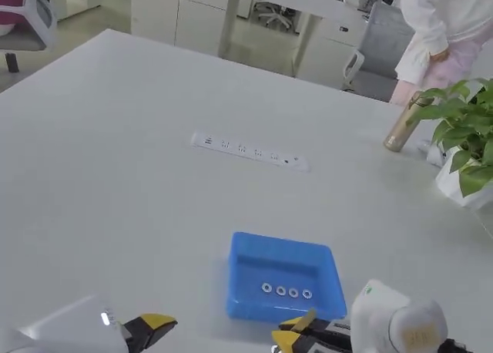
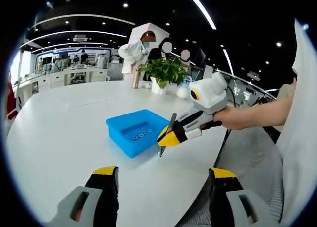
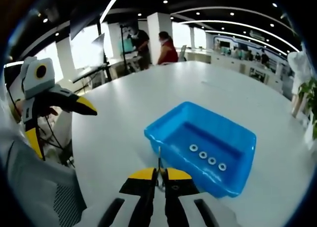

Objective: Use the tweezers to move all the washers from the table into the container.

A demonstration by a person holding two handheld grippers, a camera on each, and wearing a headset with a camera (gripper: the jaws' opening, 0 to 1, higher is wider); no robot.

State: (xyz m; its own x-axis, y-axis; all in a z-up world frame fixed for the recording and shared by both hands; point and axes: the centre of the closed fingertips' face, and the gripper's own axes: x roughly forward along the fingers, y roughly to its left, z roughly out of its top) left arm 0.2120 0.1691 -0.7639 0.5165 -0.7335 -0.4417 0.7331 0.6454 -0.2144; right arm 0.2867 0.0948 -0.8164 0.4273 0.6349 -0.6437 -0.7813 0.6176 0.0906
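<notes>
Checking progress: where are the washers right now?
Four washers lie in a row inside the blue container, on the table just ahead of the right hand-held gripper.

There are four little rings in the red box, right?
Nearly. The box is blue, not red, as the right gripper view shows. The four little rings do lie inside it.

Container (image 1: 281,245): lower centre, on table (image 1: 115,137).
Washers (image 1: 286,292): row inside container.
Power strip (image 1: 248,151): behind container.
Plant (image 1: 462,126): right edge.
</notes>
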